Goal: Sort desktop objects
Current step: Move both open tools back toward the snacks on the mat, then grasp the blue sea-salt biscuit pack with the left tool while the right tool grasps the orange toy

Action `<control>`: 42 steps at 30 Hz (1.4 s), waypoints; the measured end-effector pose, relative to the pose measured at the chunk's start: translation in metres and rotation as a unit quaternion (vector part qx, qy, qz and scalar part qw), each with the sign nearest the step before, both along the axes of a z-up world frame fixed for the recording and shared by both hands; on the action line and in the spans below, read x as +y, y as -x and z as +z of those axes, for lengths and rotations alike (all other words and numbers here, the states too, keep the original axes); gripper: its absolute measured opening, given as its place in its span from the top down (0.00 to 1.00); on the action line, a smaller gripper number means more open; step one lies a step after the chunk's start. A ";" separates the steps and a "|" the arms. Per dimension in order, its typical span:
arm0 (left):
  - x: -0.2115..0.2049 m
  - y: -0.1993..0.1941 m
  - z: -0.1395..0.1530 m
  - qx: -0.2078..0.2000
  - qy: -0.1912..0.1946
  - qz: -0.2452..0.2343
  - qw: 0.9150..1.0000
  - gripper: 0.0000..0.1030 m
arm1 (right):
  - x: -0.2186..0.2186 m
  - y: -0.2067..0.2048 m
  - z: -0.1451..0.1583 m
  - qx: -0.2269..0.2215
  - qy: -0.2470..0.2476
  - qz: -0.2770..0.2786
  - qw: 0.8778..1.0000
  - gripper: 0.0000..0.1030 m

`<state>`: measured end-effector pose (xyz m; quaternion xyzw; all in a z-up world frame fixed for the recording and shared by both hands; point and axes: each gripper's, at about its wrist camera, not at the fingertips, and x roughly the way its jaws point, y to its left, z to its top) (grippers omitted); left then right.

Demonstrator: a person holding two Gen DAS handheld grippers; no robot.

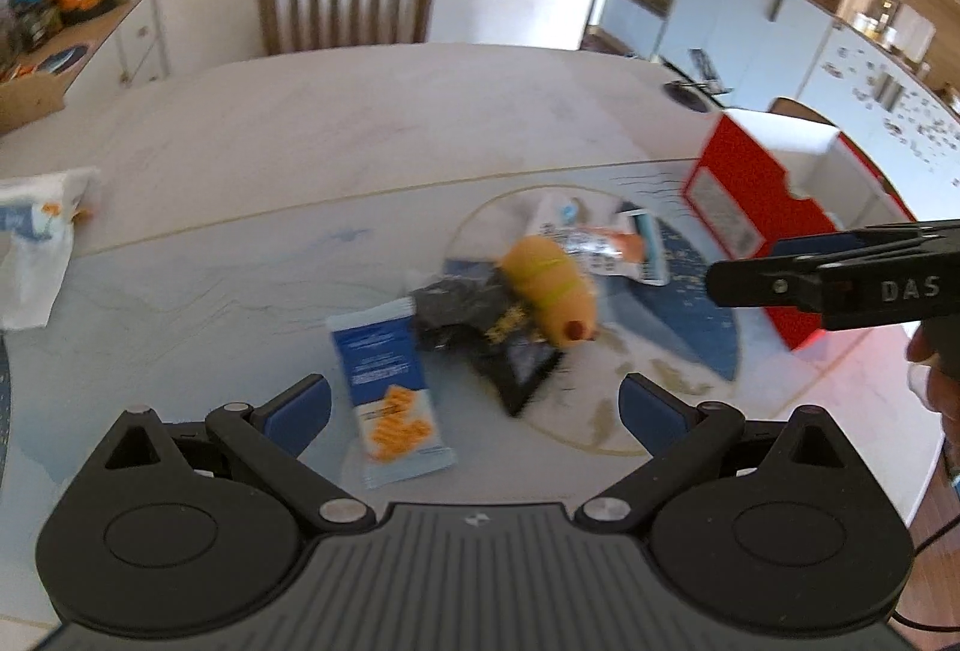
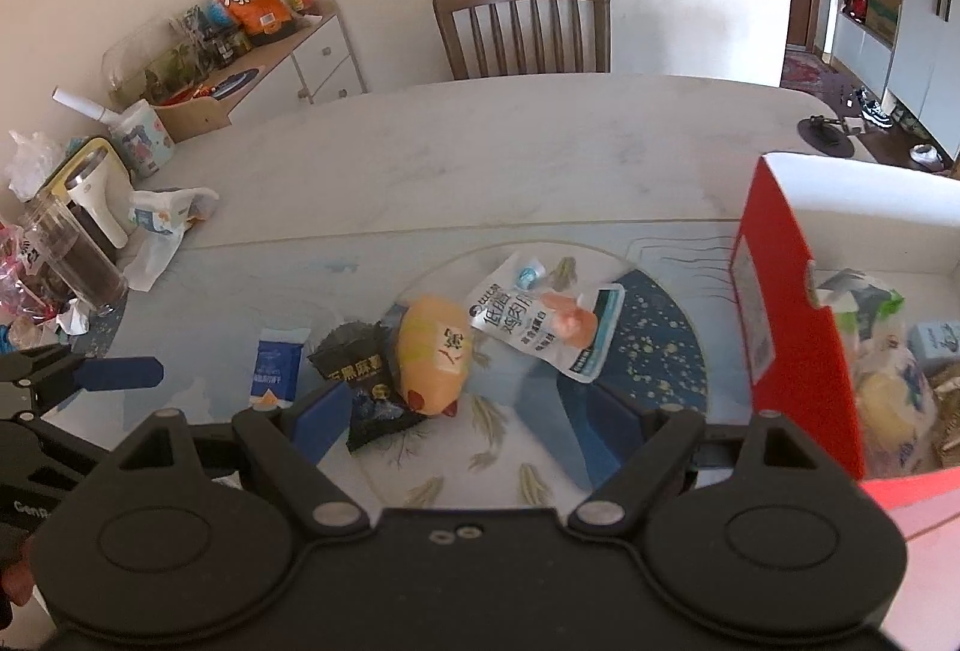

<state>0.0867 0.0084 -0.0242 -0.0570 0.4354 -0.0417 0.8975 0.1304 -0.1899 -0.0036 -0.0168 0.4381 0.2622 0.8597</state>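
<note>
Several snacks lie on the table's round mat: an orange sausage-shaped toy (image 1: 549, 291) (image 2: 433, 351), a black packet (image 1: 480, 321) (image 2: 363, 381), a blue cracker packet (image 1: 390, 393) (image 2: 276, 366) and a white chicken packet (image 1: 600, 240) (image 2: 549, 321). A red and white box (image 1: 774, 207) (image 2: 780, 315) stands on the right with several packets inside. My left gripper (image 1: 474, 408) is open and empty above the cracker packet. My right gripper (image 2: 468, 426) is open and empty just in front of the toy and black packet.
A white plastic bag (image 1: 36, 243) (image 2: 162, 225) lies at the left. Jars and a cup (image 2: 90, 225) crowd the left table edge. A wooden chair (image 1: 348, 0) (image 2: 522, 27) stands behind the table. The right gripper's side (image 1: 840, 276) shows in the left wrist view.
</note>
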 end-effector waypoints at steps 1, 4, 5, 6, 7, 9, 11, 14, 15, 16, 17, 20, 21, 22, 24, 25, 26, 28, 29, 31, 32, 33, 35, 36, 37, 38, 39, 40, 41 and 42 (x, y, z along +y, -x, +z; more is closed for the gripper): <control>0.003 -0.002 -0.003 0.003 -0.001 0.003 1.000 0.00 | 0.002 -0.002 -0.002 0.002 0.001 0.001 1.000 0.17; 0.011 -0.009 -0.013 0.010 -0.004 0.016 1.000 0.00 | 0.007 -0.009 -0.009 0.009 0.001 -0.001 1.000 0.18; 0.013 -0.011 -0.017 0.012 -0.003 0.020 1.000 0.00 | 0.009 -0.011 -0.011 0.013 -0.002 -0.001 1.000 0.18; 0.015 -0.013 -0.020 0.014 -0.003 0.024 1.000 0.00 | 0.010 -0.013 -0.014 0.016 -0.003 -0.001 1.000 0.18; 0.017 -0.016 -0.024 0.017 -0.003 0.028 0.999 0.00 | 0.012 -0.015 -0.016 0.019 -0.002 0.000 1.000 0.18; 0.020 -0.021 -0.031 0.025 -0.002 0.034 0.999 0.00 | 0.017 -0.018 -0.021 0.025 0.002 0.003 1.000 0.19; 0.021 -0.025 -0.037 0.028 -0.003 0.037 0.999 0.00 | 0.021 -0.023 -0.026 0.030 0.005 0.005 1.000 0.19; 0.023 -0.030 -0.043 0.033 -0.005 0.039 0.999 0.01 | 0.028 -0.030 -0.032 0.036 0.013 0.009 0.999 0.19; 0.024 -0.032 -0.044 0.033 -0.005 0.040 0.999 0.01 | 0.031 -0.032 -0.035 0.038 0.015 0.008 0.999 0.19; 0.024 -0.033 -0.046 0.032 -0.006 0.041 0.999 0.01 | 0.032 -0.035 -0.037 0.040 0.014 0.008 0.999 0.19; 0.025 -0.035 -0.047 0.032 -0.006 0.042 0.999 0.01 | 0.034 -0.037 -0.039 0.042 0.015 0.008 0.999 0.19; 0.028 -0.037 -0.049 0.025 -0.009 0.049 0.998 0.01 | 0.040 -0.043 -0.046 0.047 0.018 0.009 0.999 0.19; 0.028 -0.039 -0.050 0.024 -0.008 0.048 0.999 0.01 | 0.042 -0.045 -0.048 0.049 0.020 0.010 0.999 0.19; 0.028 -0.040 -0.051 0.024 -0.009 0.047 0.999 0.01 | 0.044 -0.046 -0.050 0.051 0.021 0.012 0.998 0.19; 0.028 -0.042 -0.054 0.025 -0.011 0.043 0.999 0.01 | 0.048 -0.049 -0.054 0.054 0.024 0.013 0.998 0.20; 0.028 -0.043 -0.055 0.026 -0.011 0.042 0.999 0.01 | 0.049 -0.050 -0.056 0.056 0.025 0.014 0.998 0.20; 0.028 -0.043 -0.056 0.028 -0.011 0.042 0.999 0.01 | 0.050 -0.051 -0.058 0.057 0.026 0.014 0.998 0.20; 0.028 -0.045 -0.058 0.028 -0.011 0.041 0.999 0.01 | 0.052 -0.053 -0.061 0.060 0.029 0.013 0.998 0.20; 0.028 -0.046 -0.059 0.028 -0.012 0.041 0.999 0.02 | 0.053 -0.055 -0.063 0.062 0.030 0.013 0.998 0.20; 0.028 -0.047 -0.060 0.026 -0.015 0.043 0.999 0.05 | 0.053 -0.057 -0.066 0.066 0.031 0.013 0.997 0.21; 0.028 -0.048 -0.061 0.025 -0.017 0.044 0.999 0.06 | 0.053 -0.058 -0.067 0.067 0.032 0.013 0.997 0.21; 0.028 -0.049 -0.062 0.024 -0.019 0.045 0.999 0.06 | 0.054 -0.059 -0.068 0.068 0.034 0.011 0.997 0.22; 0.028 -0.051 -0.065 0.026 -0.019 0.043 0.999 0.07 | 0.054 -0.061 -0.070 0.070 0.034 0.010 0.997 0.23; 0.027 -0.051 -0.066 0.026 -0.020 0.042 0.999 0.08 | 0.055 -0.062 -0.071 0.071 0.034 0.010 0.997 0.23; 0.027 -0.052 -0.067 0.027 -0.021 0.042 0.999 0.09 | 0.056 -0.063 -0.071 0.072 0.034 0.009 0.997 0.24; 0.026 -0.052 -0.068 0.027 -0.022 0.041 0.999 0.09 | 0.057 -0.063 -0.072 0.073 0.034 0.010 0.997 0.24; 0.026 -0.053 -0.069 0.027 -0.022 0.040 0.999 0.10 | 0.057 -0.063 -0.072 0.073 0.034 0.011 0.997 0.27; 0.026 -0.053 -0.070 0.028 -0.023 0.040 0.999 0.12 | 0.058 -0.064 -0.074 0.074 0.035 0.012 0.997 0.31; 0.025 -0.053 -0.071 0.029 -0.025 0.040 0.998 0.15 | 0.059 -0.064 -0.075 0.077 0.032 0.015 0.996 0.33; 0.025 -0.053 -0.072 0.030 -0.026 0.040 0.998 0.17 | 0.060 -0.065 -0.076 0.081 0.028 0.018 0.996 0.36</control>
